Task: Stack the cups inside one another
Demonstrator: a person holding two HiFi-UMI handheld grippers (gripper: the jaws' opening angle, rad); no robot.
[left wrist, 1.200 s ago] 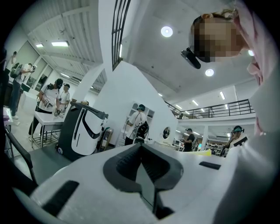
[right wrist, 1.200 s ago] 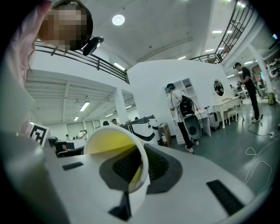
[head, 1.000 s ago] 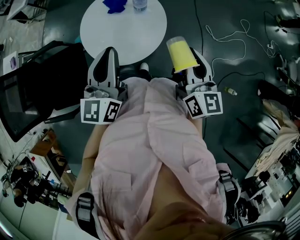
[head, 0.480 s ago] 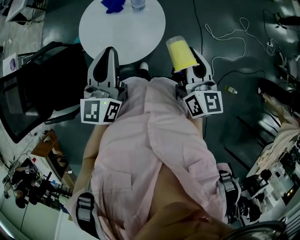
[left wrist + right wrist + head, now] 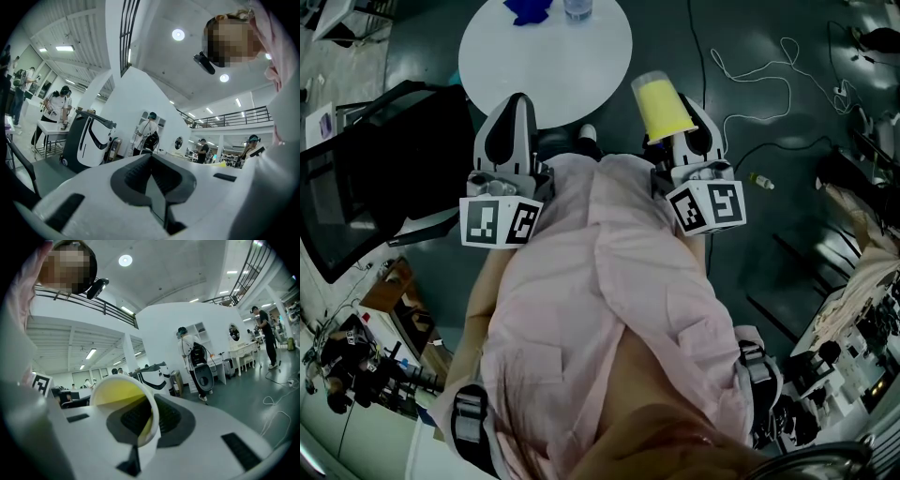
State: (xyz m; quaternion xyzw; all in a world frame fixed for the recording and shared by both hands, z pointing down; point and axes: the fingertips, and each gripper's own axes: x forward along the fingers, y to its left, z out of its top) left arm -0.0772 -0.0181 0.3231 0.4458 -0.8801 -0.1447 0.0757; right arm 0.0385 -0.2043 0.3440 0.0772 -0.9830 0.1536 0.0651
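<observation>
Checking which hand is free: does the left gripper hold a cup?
No, the left gripper has its jaws together with nothing between them.

Matt yellow paper cup (image 5: 664,108), smooth white table (image 5: 553,66), soft pink cloth shirt (image 5: 600,281)

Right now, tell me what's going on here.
A person in a pink shirt stands before a round white table with a gripper in each hand. The right gripper is shut on the wall of a yellow cup at its open end. The left gripper has its jaws together with nothing in them. A blue object and a clear container sit at the table's far edge. Nothing is stacked yet.
</observation>
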